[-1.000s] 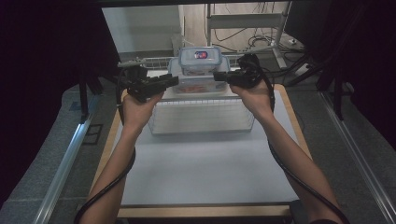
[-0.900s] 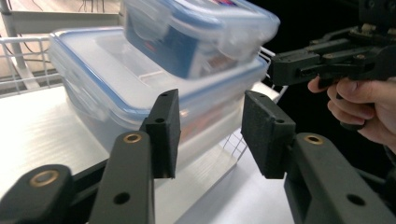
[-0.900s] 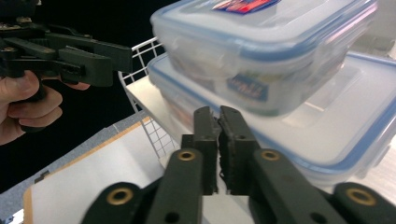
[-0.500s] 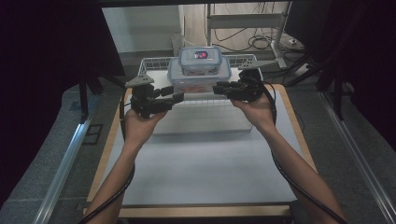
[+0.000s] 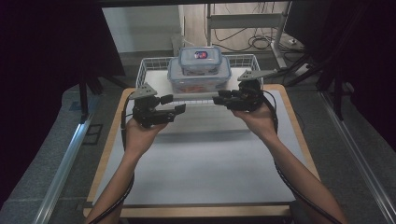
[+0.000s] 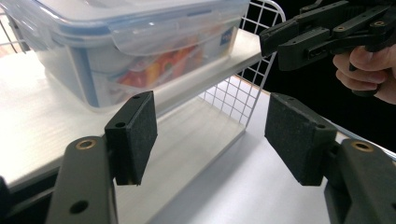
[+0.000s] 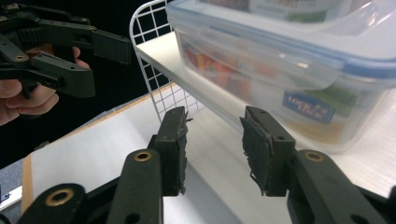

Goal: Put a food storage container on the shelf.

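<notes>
A white wire rack (image 5: 148, 66) with a white shelf board (image 6: 42, 116) stands at the far end of the table. On it sits a large clear container with a blue-trimmed lid (image 5: 200, 80), holding colourful packets, and a smaller clear container (image 5: 201, 59) is stacked on top. My left gripper (image 5: 174, 103) hovers at the rack's front left corner; its jaws have just been opening and nothing is between them (image 6: 210, 135). My right gripper (image 5: 220, 97) hovers at the front right, its jaws also just opened on nothing (image 7: 212, 154). Each gripper view shows the other gripper (image 6: 280, 44) (image 7: 107, 65) across the rack's front.
A white mat (image 5: 201, 158) covers the wooden table between the rack and the near edge. Dark curtains flank both sides. Metal floor rails (image 5: 65, 163) run along the table, and cables lie on the floor behind the rack.
The rack with the containers, held up between both grippers a second ago, has come down onto the table's far end. Both grippers have let go and their jaws have opened.
</notes>
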Tool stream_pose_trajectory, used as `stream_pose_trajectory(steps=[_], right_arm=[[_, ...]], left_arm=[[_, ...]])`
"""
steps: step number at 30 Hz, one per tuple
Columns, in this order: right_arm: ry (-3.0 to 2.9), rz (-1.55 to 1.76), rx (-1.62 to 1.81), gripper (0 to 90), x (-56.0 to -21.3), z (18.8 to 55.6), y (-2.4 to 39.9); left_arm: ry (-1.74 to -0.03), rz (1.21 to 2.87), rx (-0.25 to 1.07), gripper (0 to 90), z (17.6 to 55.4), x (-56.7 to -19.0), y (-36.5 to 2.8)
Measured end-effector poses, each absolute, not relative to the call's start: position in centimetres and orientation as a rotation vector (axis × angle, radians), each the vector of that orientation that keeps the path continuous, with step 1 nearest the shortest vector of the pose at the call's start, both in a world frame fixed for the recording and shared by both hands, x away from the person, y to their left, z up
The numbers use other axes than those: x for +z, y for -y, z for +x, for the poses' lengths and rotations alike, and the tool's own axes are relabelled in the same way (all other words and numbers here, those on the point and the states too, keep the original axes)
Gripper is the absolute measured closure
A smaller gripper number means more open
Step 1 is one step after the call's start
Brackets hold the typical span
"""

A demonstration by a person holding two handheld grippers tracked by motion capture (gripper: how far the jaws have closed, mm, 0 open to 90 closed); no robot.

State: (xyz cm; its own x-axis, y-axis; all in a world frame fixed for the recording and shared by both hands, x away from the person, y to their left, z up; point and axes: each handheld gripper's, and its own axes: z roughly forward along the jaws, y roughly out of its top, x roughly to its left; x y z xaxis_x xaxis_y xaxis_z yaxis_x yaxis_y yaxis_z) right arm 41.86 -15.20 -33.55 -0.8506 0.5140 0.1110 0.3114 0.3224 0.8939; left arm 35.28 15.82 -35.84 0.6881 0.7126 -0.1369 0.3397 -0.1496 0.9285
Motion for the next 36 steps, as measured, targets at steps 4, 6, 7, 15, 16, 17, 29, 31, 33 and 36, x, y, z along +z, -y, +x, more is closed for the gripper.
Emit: stream_pose_trajectory(steps=[4, 6, 7, 15, 16, 17, 29, 31, 33, 36], right_arm=[[-2.399, 0.749, 1.54, 55.3, -34.0, 41.4, 15.3], [-2.401, 0.741, 1.534, 53.7, -34.1, 41.1, 15.3], [-2.401, 0.74, 1.531, 52.9, -34.2, 41.0, 15.3], [-2.407, 0.712, 1.501, 43.4, -35.0, 39.7, 15.6], [-2.408, 0.704, 1.49, 41.6, -35.1, 39.5, 15.6], [-2.407, 0.699, 1.484, 40.3, -35.2, 39.3, 15.6], [-2.435, 0.619, 1.395, 28.4, -37.1, 37.5, 15.7], [-2.434, 0.618, 1.39, 26.7, -37.4, 37.3, 15.7], [-2.436, 0.621, 1.392, 25.8, -37.6, 37.2, 15.8], [-2.431, 0.633, 1.381, 22.9, -38.4, 37.0, 15.9]], left_arm=[[-0.834, 1.772, 0.414, 31.4, 34.8, -36.3, -15.5], [-0.828, 1.783, 0.415, 30.5, 34.6, -36.5, -15.3], [-0.824, 1.79, 0.418, 30.1, 34.4, -36.6, -15.3], [-0.803, 1.824, 0.43, 26.7, 33.3, -37.7, -14.7], [-0.802, 1.83, 0.433, 26.0, 33.2, -37.8, -14.7], [-0.802, 1.835, 0.433, 25.4, 33.0, -38.0, -14.6], [-0.815, 1.855, 0.432, 18.6, 31.6, -40.3, -14.1], [-0.819, 1.857, 0.428, 17.0, 31.4, -40.8, -14.1], [-0.825, 1.853, 0.425, 16.6, 31.3, -41.1, -14.0], [-0.833, 1.866, 0.428, 13.9, 30.9, -41.8, -13.8]])
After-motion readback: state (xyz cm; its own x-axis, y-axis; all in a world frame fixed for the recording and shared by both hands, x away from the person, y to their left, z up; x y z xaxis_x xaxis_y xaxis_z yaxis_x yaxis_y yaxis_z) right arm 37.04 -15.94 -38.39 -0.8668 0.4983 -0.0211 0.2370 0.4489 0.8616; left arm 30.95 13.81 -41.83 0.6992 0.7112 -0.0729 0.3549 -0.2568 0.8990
